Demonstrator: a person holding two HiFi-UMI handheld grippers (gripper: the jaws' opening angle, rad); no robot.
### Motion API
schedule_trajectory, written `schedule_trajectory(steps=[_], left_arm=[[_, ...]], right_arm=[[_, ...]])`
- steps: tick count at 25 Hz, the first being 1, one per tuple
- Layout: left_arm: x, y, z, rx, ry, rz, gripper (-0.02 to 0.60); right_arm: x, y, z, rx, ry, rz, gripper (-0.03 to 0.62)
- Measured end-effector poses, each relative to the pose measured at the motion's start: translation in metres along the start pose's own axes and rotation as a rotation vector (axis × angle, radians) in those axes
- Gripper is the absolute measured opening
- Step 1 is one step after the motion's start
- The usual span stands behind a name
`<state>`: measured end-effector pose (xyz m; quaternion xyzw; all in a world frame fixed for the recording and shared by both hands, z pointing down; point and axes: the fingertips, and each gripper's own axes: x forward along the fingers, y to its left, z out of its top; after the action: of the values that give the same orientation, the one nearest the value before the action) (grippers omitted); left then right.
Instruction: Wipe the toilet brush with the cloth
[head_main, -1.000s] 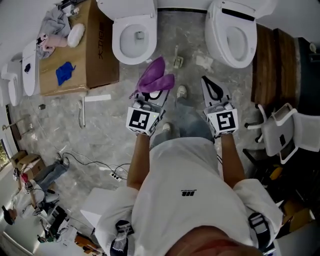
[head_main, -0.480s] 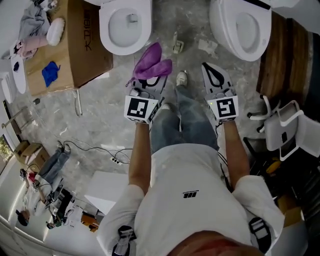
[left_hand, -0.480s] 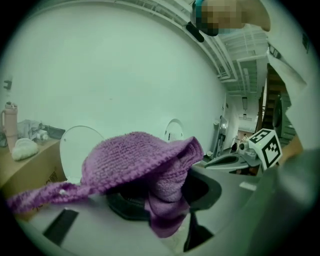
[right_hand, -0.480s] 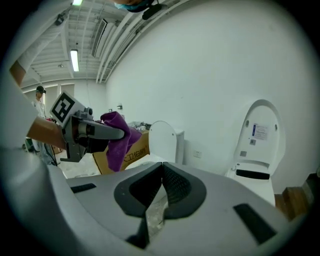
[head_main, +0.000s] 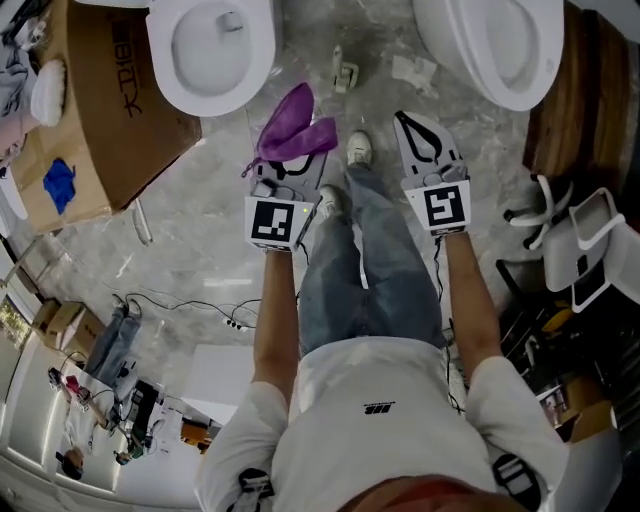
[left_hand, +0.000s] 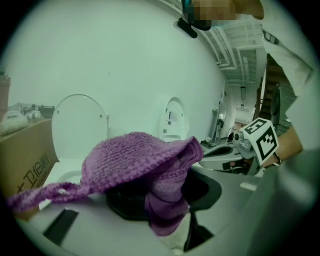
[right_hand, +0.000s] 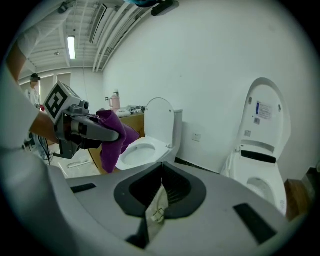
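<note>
**Cloth in my left jaws, right jaws clenched on nothing**

I am grasping the purple cloth (head_main: 292, 125) in my left gripper (head_main: 290, 165). Its folds are draping over the jaws and hanging above the floor (head_main: 200, 230), near the left toilet (head_main: 175, 85). My right gripper (head_main: 410, 128) is hovering to the right of my legs, near the right toilet (head_main: 470, 75), its jaws pressing together with nothing between them. A cardboard box (head_main: 110, 120) is sitting far left. I cannot tell where the toilet brush is.

Floor (head_main: 200, 250): grey marbled stone.
Toilets (head_main: 160, 60): two white ceramic bowls, eleven and one o'clock.
Box (head_main: 110, 110): brown cardboard, ten o'clock.
Wall (right_hand: 210, 60): plain white.
</note>
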<state>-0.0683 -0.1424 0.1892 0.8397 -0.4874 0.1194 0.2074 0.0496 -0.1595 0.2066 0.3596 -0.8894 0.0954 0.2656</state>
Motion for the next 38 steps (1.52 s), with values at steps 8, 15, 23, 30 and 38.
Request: schedule_trajectory(steps=[8, 15, 23, 30, 38], left_arm=[[0.036, 0.011, -0.100, -0.045, 0.009, -0.032, 0.178], [0.068, 0.026, -0.185, -0.049, 0.029, -0.045, 0.178], [0.090, 0.022, -0.242, 0.003, -0.005, -0.049, 0.178], [0.122, 0.033, -0.304, 0.038, -0.015, -0.066, 0.178], [0.155, 0.051, -0.359, 0.062, -0.025, -0.088, 0.179]], right_arm=[[0.057, 0.010, -0.100, -0.002, 0.028, -0.017, -0.003], [0.098, 0.013, -0.186, -0.008, 0.041, -0.011, -0.002], [0.120, 0.014, -0.250, -0.036, -0.011, 0.000, 0.011], [0.164, 0.012, -0.306, -0.065, -0.050, 0.016, 0.029], [0.219, 0.018, -0.362, -0.122, -0.050, 0.075, 0.053]])
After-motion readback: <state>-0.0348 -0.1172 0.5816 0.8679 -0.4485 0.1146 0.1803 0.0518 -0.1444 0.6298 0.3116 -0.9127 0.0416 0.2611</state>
